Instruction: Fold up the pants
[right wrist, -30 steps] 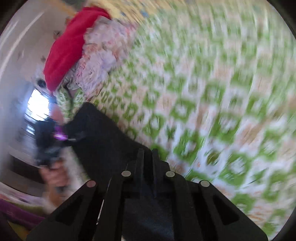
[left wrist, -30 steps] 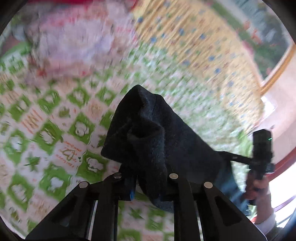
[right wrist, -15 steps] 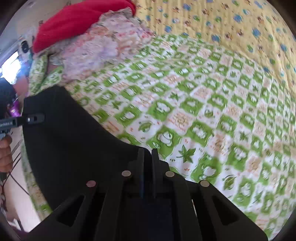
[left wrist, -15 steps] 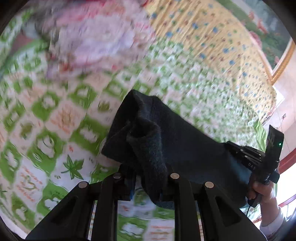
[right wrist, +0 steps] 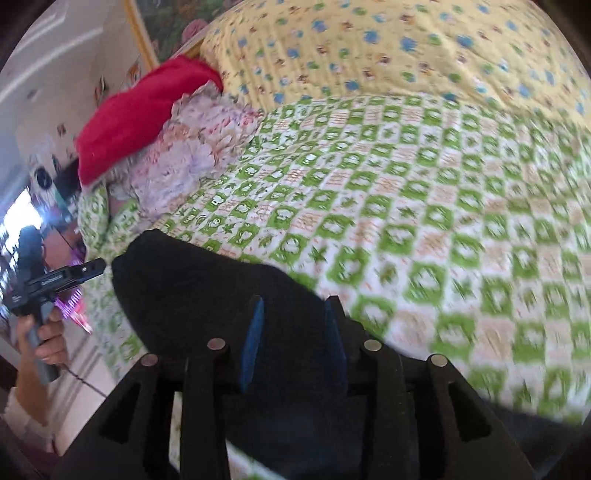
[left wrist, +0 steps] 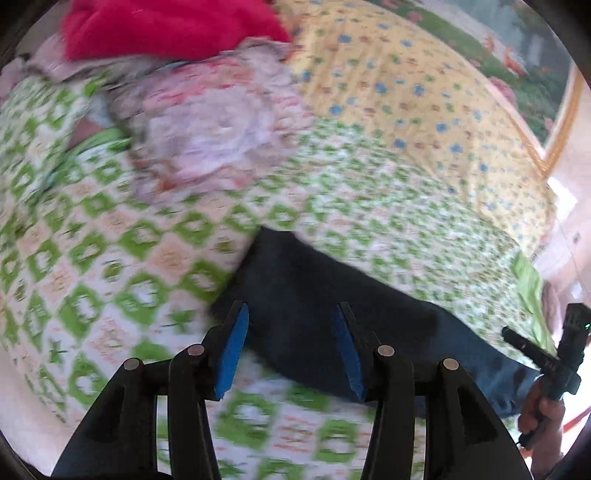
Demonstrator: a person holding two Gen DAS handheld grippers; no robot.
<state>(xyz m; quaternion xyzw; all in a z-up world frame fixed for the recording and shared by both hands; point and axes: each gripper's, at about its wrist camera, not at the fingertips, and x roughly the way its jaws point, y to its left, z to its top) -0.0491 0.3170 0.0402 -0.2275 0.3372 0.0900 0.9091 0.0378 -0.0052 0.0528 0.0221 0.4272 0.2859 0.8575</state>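
The dark pants (left wrist: pixel 317 299) lie flat in a long band across the green-checked bedsheet (left wrist: pixel 110 258). My left gripper (left wrist: pixel 291 314) hovers over their left end, its jaws opening, blue pads apart, nothing pressed between them. In the right wrist view the pants (right wrist: pixel 192 288) spread to the left, and my right gripper (right wrist: pixel 293 306) is over their near end, jaws opening, pads clear of the cloth. The other gripper shows in each view: the right one (left wrist: pixel 517 341) at far right, the left one (right wrist: pixel 98 266) at far left, each in a hand.
A heap of floral cloth (left wrist: pixel 221 125) with a red garment (left wrist: pixel 166 26) on top sits at the bed's far left. A yellow patterned quilt (right wrist: pixel 406 44) covers the back of the bed. The bed's edge and floor (right wrist: pixel 85 373) lie at left in the right wrist view.
Both grippers were shut on bunched pants cloth and have let go. The pants now lie flat on the sheet, and both pairs of jaws stand apart.
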